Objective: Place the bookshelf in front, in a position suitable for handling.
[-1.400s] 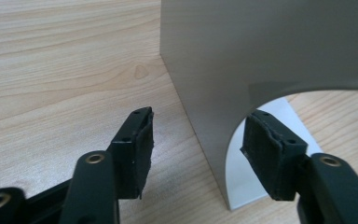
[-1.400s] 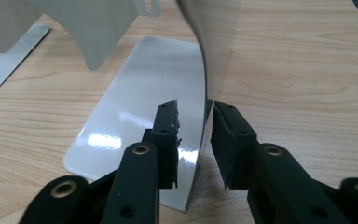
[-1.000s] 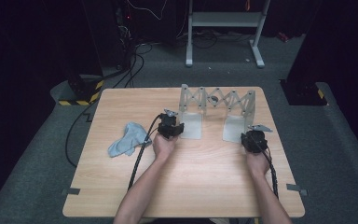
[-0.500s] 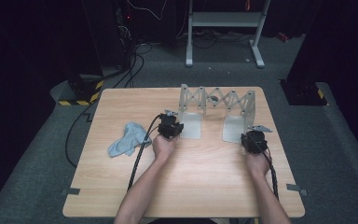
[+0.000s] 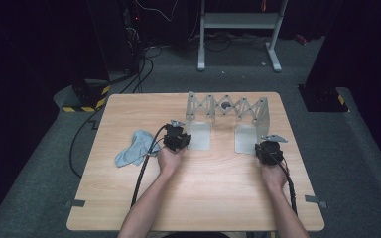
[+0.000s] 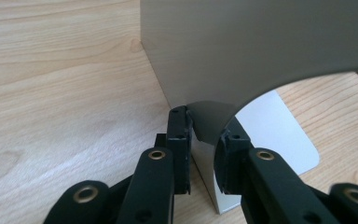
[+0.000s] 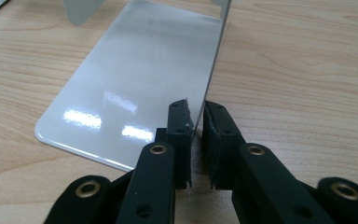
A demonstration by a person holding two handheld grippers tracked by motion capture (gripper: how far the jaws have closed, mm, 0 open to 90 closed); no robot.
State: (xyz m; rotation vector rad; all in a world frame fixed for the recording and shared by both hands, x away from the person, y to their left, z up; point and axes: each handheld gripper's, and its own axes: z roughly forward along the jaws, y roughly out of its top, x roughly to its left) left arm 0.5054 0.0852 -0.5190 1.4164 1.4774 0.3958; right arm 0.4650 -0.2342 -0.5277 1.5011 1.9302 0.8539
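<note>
Both hand-held grippers (image 5: pixel 177 141) (image 5: pixel 267 148) on rack (image 5: pixel 226 105) ends

Almost nothing changing across frames. Left gripper (image 5: pixel 177 137) possibly inching a touch toward left end plate of metal folding rack (image 5: pixel 226 106), jaws closed onto plate's lower edge in left gripper view (image 6: pixel 204 140). Right gripper (image 5: pixel 268 148) barely shifting, if at all, at right end plate, jaws pinching upright edge (image 7: pixel 195 135). Any shift too slight to confirm at this picture size.
</note>
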